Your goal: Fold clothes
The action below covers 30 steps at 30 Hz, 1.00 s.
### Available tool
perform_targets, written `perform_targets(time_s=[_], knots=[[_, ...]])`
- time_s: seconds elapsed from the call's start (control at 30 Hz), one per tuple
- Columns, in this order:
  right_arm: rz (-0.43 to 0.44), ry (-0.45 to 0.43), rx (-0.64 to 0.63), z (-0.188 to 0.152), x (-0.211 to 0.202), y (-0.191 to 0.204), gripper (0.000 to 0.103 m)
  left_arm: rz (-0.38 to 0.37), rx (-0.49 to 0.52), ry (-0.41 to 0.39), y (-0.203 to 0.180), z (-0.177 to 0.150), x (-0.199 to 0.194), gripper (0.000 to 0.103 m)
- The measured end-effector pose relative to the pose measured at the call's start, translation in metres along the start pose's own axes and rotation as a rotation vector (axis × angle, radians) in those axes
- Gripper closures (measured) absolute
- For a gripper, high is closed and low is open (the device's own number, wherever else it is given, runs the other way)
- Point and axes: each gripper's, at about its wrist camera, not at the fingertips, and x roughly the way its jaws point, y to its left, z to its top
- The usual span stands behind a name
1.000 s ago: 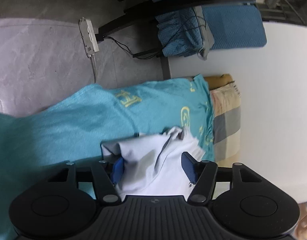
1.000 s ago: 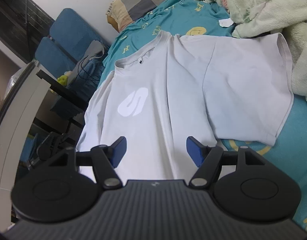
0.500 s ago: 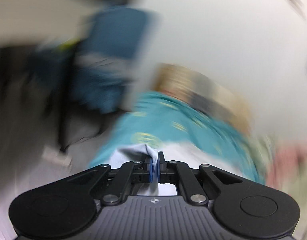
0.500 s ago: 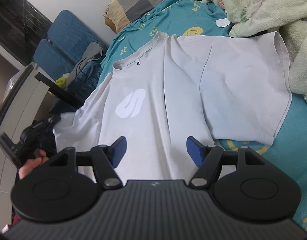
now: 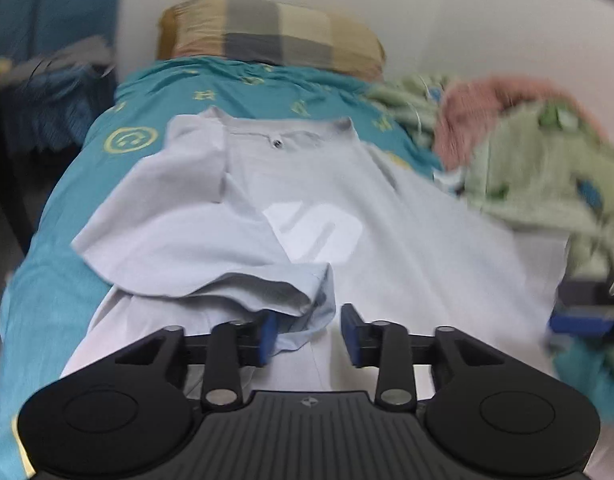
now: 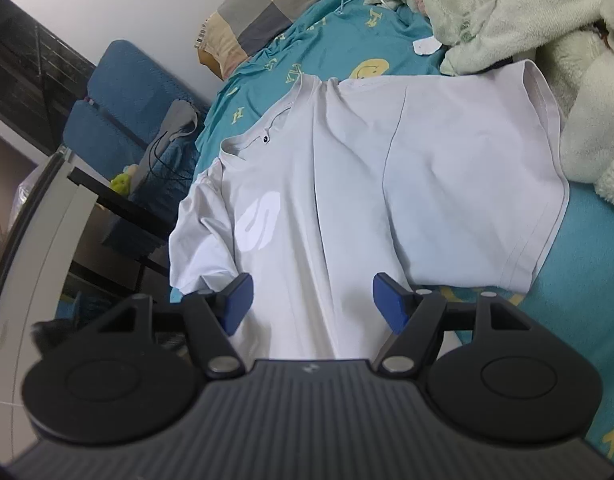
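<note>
A white T-shirt [image 5: 387, 208] lies face up on a teal bedsheet [image 5: 59, 240] printed with yellow letters and smiley faces, directly ahead of both claws. The left gripper [image 5: 305, 332] is released, its blue pads set apart; the cuff of the folded-in sleeve [image 5: 211, 248] lies just ahead of them, with the cuff's edge touching the left pad [image 5: 269, 332], and the fabric is not pinched. That sleeve is laid over the chest, its edge meeting the white logo [image 5: 319, 232], which sits straight ahead of the left gripper, beyond the cuff. The collar [image 5: 275, 134] lies farther ahead still. The right gripper [image 6: 311, 300] is likewise released, hovering over the lower body of the T-shirt with nothing between its pads. Ahead and to the right of it the other sleeve [image 6: 479, 184] is spread flat on the sheet; ahead and to the left is the logo. A checked pillow [image 5: 271, 32] sits at the far end of the bed, beyond the collar. A fleecy green blanket [image 6: 527, 12] is heaped ahead-right of the right gripper, touching the spread sleeve. A blue chair [image 6: 123, 108] stands off the bed, ahead-left of the right gripper.
</note>
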Motion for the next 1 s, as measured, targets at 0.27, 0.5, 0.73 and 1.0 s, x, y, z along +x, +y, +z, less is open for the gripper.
perform_targets(time_s=[0.27,0.5,0.73,1.0], knots=[[0.007,0.012,0.013,-0.001,0.003,0.0,0.034,0.062,-0.377,-0.096,0.073,0.024,-0.016,0.025],[0.002,0.017,0.019,0.001,0.007,-0.002,0.033,0.109,-0.418,-0.132,0.111,0.049,0.011,0.039],[-0.002,0.019,0.012,0.002,0.012,-0.002,0.033,0.078,-0.303,-0.032,0.097,0.063,0.052,0.095],[-0.03,0.011,-0.019,0.001,0.012,0.002,0.033,0.248,-0.162,-0.133,0.122,0.143,0.003,0.098]])
